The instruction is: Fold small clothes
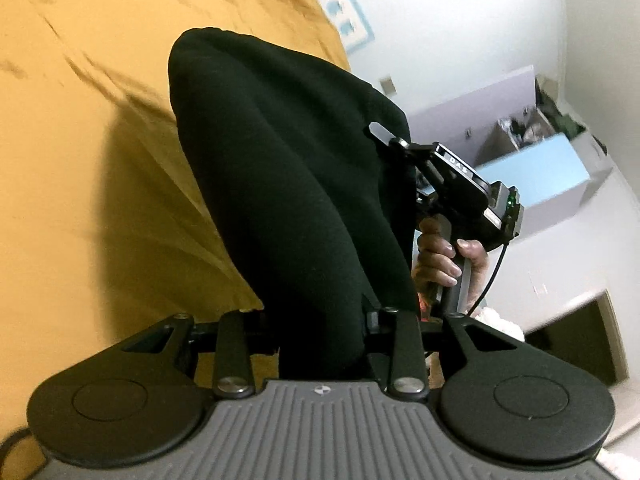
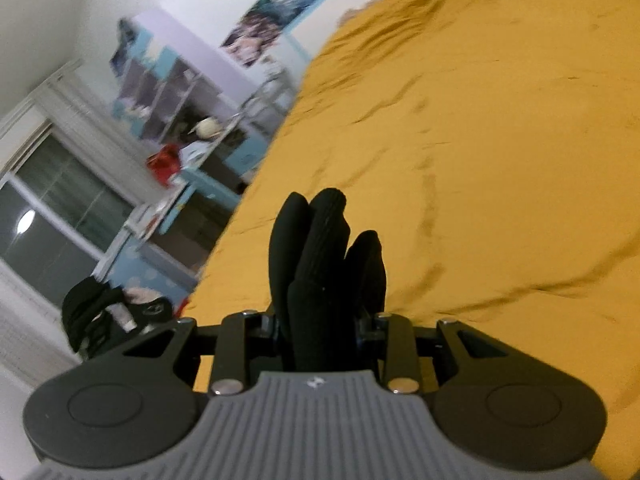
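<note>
Grippers, two, left (image 1: 320, 312) and right (image 2: 326, 280), each clamp one black garment (image 1: 288, 168) above one yellow bedspread (image 2: 480, 160).

A big bed with a yellow cover (image 2: 480, 140) fills most of the right wrist view, from 12 o'clock round to 5 o'clock. The cover has soft wrinkles. The walls (image 1: 460, 20) are white. Pictures (image 2: 260, 32) hang in a row on the wall at 11 o'clock. Below them stands a purple and blue shelf (image 2: 160, 80) with small things on it, too blurry to tell. A red thing (image 2: 164, 164) sits at 10 o'clock. At 9 o'clock is a dark window (image 2: 52, 216) with a white frame, and a light shines in the glass. A dark pile (image 2: 108, 316) lies at 8 o'clock. In the left wrist view a blue and purple box shape (image 1: 540, 168) stands at 3 o'clock.
</note>
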`<state>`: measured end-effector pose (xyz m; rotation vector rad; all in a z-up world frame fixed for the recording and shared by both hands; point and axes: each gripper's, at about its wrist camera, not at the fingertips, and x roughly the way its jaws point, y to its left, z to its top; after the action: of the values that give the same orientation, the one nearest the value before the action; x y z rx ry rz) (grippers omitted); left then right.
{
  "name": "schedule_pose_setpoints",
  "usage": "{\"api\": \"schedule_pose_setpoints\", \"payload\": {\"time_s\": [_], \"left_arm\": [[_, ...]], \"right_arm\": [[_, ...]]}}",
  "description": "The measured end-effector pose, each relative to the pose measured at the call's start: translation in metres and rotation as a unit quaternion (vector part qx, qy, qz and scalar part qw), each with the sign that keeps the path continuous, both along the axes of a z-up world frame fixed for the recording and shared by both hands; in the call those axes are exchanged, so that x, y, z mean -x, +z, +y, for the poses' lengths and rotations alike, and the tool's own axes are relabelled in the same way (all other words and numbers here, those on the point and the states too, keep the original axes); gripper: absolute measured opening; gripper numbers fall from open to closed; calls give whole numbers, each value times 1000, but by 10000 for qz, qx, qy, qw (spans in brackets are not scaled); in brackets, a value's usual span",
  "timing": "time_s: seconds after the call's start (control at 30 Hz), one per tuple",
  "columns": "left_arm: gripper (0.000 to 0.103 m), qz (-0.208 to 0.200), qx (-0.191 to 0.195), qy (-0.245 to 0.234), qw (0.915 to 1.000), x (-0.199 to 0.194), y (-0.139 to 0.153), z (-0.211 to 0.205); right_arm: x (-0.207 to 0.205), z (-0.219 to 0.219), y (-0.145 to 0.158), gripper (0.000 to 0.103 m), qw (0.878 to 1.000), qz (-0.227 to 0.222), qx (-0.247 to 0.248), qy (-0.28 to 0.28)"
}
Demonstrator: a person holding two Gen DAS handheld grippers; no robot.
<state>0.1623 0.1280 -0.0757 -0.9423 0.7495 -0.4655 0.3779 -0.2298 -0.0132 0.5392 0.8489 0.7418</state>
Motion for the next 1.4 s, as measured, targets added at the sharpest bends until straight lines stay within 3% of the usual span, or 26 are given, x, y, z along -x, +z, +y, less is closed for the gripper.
{"api": "schedule_pose_setpoints", "payload": {"time_s": [0.17, 0.33, 0.5, 0.6, 0.63, 0.7, 0.8, 0.9, 1.0, 1.1, 1.23, 1.4], "left_arm": [[38, -90, -195, 592, 9980, 28, 2, 50], [38, 97, -189, 1012, 9946, 42, -25, 92], [38, 658, -71, 1152, 9911, 34, -81, 112], [38, 878, -5, 1073, 9903, 33, -112, 111], [38, 833, -22, 1066, 9908, 35, -116, 109], [38, 781, -46, 1055, 9913, 37, -120, 108], [39, 805, -102, 1071, 9909, 34, -116, 99], [39, 839, -151, 1106, 9902, 28, -119, 108], [42, 861, -245, 1135, 9895, 27, -116, 105], [47, 894, -314, 1125, 9891, 24, -105, 106], [49, 1019, -276, 1047, 9889, 25, -100, 108], [54, 949, -130, 1134, 9889, 53, -94, 106]], "right_arm": [[-19, 97, 1, 27, 9978, -94, -282, 593], [-39, 182, -30, 27, 9950, 104, -390, 909], [-66, 237, -95, 27, 9942, 561, 236, 882], [-79, 256, -138, 31, 9906, 743, 849, 777], [-81, 258, -150, 34, 9902, 756, 952, 693], [-89, 254, -165, 50, 9912, 926, 779, 534], [-95, 237, -175, 54, 9904, 1336, 281, 230], [-91, 224, -162, 58, 9914, 1277, 261, 93], [-78, 198, -147, 58, 9894, 1427, -158, 216], [-52, 168, -128, 62, 9883, 1413, -348, 449], [2, 136, -108, 63, 9877, 1239, -193, 931], [58, 80, -115, 66, 9850, 1206, -123, 1228]]}}
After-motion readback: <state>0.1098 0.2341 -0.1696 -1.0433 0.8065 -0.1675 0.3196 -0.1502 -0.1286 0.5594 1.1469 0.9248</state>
